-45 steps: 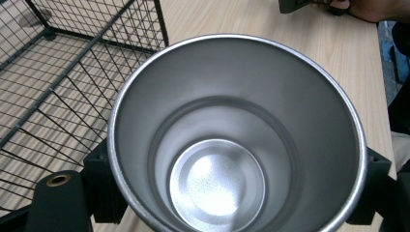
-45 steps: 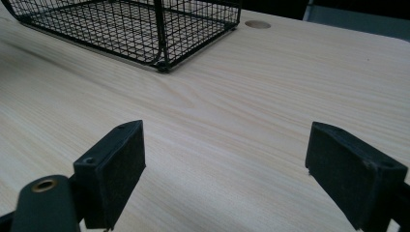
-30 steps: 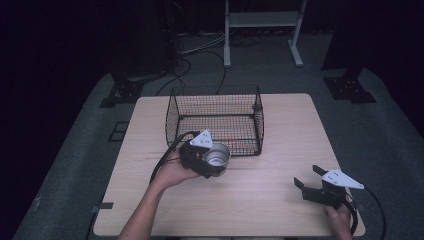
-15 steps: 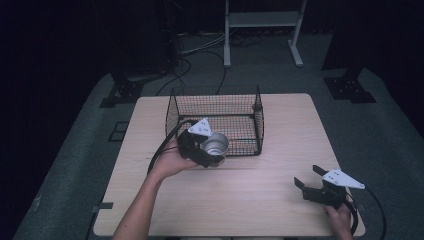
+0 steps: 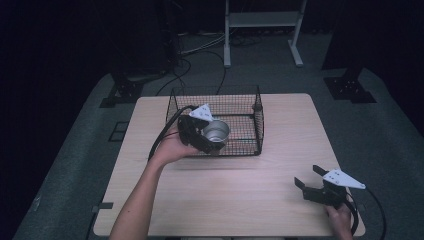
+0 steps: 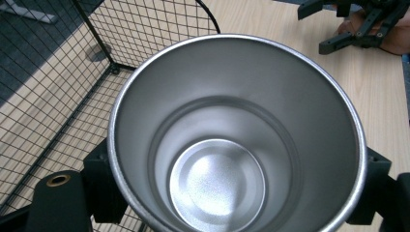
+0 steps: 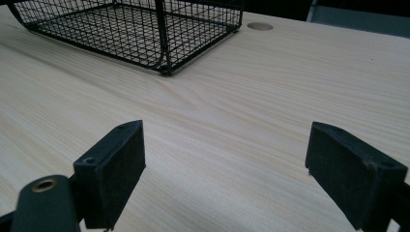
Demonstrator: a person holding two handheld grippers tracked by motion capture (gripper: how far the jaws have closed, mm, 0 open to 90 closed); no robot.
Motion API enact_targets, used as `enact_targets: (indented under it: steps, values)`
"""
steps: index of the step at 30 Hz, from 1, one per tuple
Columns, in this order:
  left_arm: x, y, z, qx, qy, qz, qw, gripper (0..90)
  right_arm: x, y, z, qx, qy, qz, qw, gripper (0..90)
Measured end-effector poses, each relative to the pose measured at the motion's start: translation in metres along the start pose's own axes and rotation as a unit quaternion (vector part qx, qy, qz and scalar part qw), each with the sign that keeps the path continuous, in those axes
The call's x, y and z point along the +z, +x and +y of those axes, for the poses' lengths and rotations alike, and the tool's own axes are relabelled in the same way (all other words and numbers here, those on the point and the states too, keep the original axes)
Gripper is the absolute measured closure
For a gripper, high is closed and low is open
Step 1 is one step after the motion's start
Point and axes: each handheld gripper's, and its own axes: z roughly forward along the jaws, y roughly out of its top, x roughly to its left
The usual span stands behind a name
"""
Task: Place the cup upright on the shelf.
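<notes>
The left gripper (image 5: 209, 135) has its fingers clenched on a shiny, round stainless-steel cup (image 5: 216, 131), one black finger (image 6: 104, 186) pressed against each side of the wall just below the rim. In the high view the cup is held above the near-left part of the black wire-mesh basket (image 5: 257, 117), over or just inside its front wall; how high it hangs above the basket floor cannot be told. The relation that matters here is cup to basket. The cup's long axis runs up along the fingers, its open mouth facing the gripper's own camera, so the cup (image 6: 234, 135) shows its bare, empty bottom, with basket mesh (image 6: 53, 92) to one side and light wooden tabletop (image 6: 387, 96) to the other. Judging from that, the cup sits at the basket's edge, and the next move probably calls for carrying it further in over the mesh floor and lowering it base first before the fingers let go. The left hand is plainly the nearer one. The right gripper (image 5: 320, 186) lies well apart at the near-right corner of the tabletop (image 5: 280, 170), its fingers (image 7: 113, 166) released and wide with nothing between them, and its camera looks across bare wood toward the basket's corner (image 7: 164, 63).
</notes>
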Motion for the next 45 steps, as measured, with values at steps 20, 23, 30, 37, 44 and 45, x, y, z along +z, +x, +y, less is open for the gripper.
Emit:
enact_targets:
  steps: [20, 23, 30, 37, 44, 45]
  values:
    - [0.009, 0.035, 0.034, -0.005, 0.023, 0.012, 0.9997, 17.9, 0.0, -0.001, 0.0, 0.005, -0.001, 0.002, 1.0, 13.5]
    - [0.012, 0.04, 0.036, -0.006, 0.025, 0.016, 0.9995, 17.9, 0.0, -0.001, 0.0, 0.004, -0.001, 0.002, 1.0, 13.5]
    - [0.022, 0.056, 0.041, -0.021, 0.034, 0.027, 0.9989, 17.9, 0.0, -0.001, 0.0, 0.005, -0.001, 0.002, 1.0, 13.5]
    - [0.033, 0.071, 0.041, -0.038, 0.036, 0.033, 0.9981, 17.9, 0.0, -0.001, 0.0, 0.003, -0.001, 0.003, 1.0, 13.5]
    - [0.045, 0.081, 0.037, -0.052, 0.044, 0.037, 0.997, 17.9, 0.0, -0.001, 0.0, 0.003, -0.001, 0.004, 1.0, 13.5]
    - [0.047, 0.082, 0.036, -0.054, 0.045, 0.037, 0.9968, 17.9, 0.0, -0.001, 0.0, 0.003, -0.001, 0.004, 1.0, 13.5]
